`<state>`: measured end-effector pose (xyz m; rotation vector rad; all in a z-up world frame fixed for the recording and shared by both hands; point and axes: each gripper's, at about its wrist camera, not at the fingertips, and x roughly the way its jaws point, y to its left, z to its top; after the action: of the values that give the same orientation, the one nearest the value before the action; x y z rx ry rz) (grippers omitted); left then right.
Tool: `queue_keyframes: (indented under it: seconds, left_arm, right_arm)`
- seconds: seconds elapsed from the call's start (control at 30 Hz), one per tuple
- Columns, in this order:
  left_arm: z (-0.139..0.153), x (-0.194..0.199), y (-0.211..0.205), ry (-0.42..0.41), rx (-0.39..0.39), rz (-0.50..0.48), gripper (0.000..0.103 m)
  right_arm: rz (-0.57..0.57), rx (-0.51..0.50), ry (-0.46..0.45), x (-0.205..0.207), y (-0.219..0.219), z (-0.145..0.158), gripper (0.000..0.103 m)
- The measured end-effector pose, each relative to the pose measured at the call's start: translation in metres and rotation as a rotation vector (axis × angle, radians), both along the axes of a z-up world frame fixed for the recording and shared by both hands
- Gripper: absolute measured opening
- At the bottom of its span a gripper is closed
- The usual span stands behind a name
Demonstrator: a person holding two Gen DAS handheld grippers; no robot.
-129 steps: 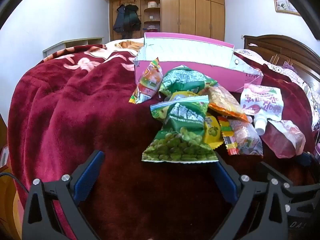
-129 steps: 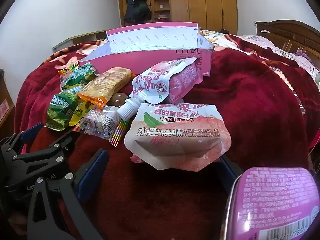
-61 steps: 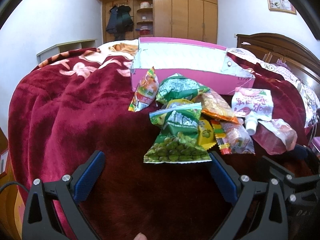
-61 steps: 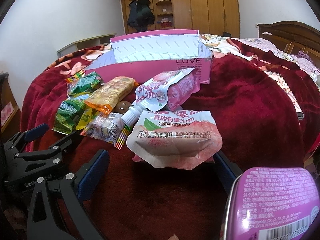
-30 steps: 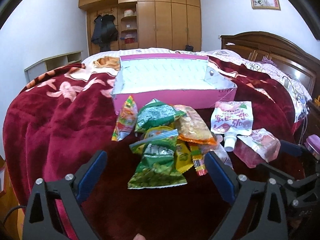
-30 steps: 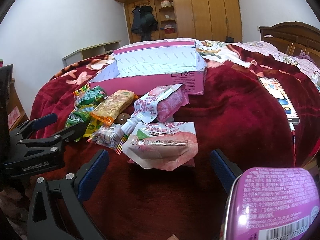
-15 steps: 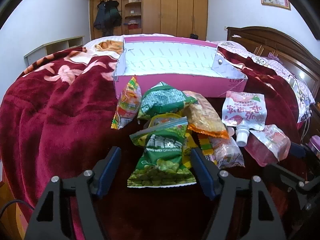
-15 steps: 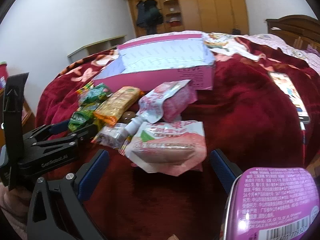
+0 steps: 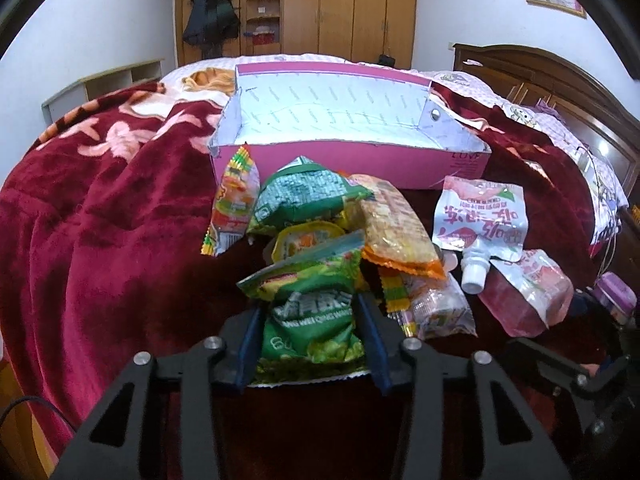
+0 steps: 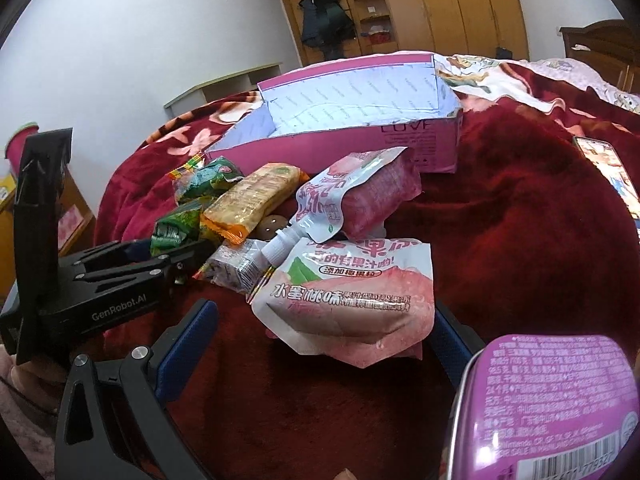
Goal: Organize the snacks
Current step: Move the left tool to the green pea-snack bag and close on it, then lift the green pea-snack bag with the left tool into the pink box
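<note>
A: Blue-padded black left tool [image 9: 308, 320] has its pads pinched on the green crinkly pea snack bag [image 9: 312, 320], low on the bag. The bag lies on the dark red plush blanket [image 9: 100, 240] at the near end of the snack pile.

B: Right tool?

A: Black right tool with blue pads [image 10: 320, 344] is spread wide, gripping nothing. The pink-and-white peach jelly pouch [image 10: 352, 296] lies flat on the blanket between its fingers; contact not clear. A purple round tin with a barcode label [image 10: 552, 408] fills the near right corner of the right wrist view.

B: Rest of the pile?

A: Just past the pea bag: a yellow-rimmed jelly cup [image 9: 308, 240], a clear wrapper with rainbow-striped edge [image 9: 432, 308], an orange-ended yellow cracker pack [image 9: 396, 228]. To the right, a white spouted pouch with red print [image 9: 480, 220], cap pointing toward the camera and touching the peach pouch. Behind: a second green foil bag [image 9: 308, 196] and a slim orange-green candy bag [image 9: 236, 204] leaning against the box.

B: Box?

A: Pink open cardboard box with white lining [image 9: 348, 160], directly behind the pile on the bed. A phone with its screen lit [image 10: 608, 176] lies well apart on the blanket, to the right. Wooden wardrobe [image 9: 340, 8] at the far wall.
</note>
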<state>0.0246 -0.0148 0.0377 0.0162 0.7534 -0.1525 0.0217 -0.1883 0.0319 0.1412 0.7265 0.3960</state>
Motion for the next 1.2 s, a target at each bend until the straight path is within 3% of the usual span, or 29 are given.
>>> queue_keyframes:
  seconds: [0.13, 0.43, 0.53, 0.57, 0.7, 0.8, 0.93, 1.2]
  left_arm:
    - [-0.002, 0.005, 0.005, 0.026, -0.041, -0.008, 0.047]
    - [-0.012, 0.008, 0.012, -0.015, -0.046, -0.142, 0.050]
    - [-0.012, 0.009, 0.016, -0.014, -0.055, -0.164, 0.050]
    - [-0.012, 0.008, 0.016, -0.015, -0.057, -0.168, 0.050]
    - [-0.013, 0.006, 0.014, -0.025, -0.058, -0.154, 0.050]
    - [-0.013, 0.003, 0.011, -0.034, -0.049, -0.129, 0.050]
    - [-0.009, -0.005, 0.011, -0.045, -0.037, -0.123, 0.040]
    - [-0.003, -0.013, 0.023, -0.025, -0.113, -0.113, 0.040]
  right_arm:
    - [-0.025, -0.005, 0.038, 0.008, 0.001, -0.001, 0.103]
    - [-0.146, -0.110, 0.056, 0.013, 0.022, 0.002, 0.103]
    - [-0.181, -0.115, 0.063, 0.013, 0.022, 0.006, 0.097]
    - [-0.191, -0.119, 0.061, 0.013, 0.022, 0.006, 0.091]
    - [-0.214, -0.131, 0.075, 0.015, 0.014, 0.004, 0.075]
    - [-0.196, -0.116, 0.084, 0.016, 0.010, 0.005, 0.074]
    - [-0.181, -0.098, 0.072, 0.011, 0.010, 0.007, 0.073]
    - [-0.165, -0.081, 0.040, -0.006, 0.013, 0.012, 0.073]
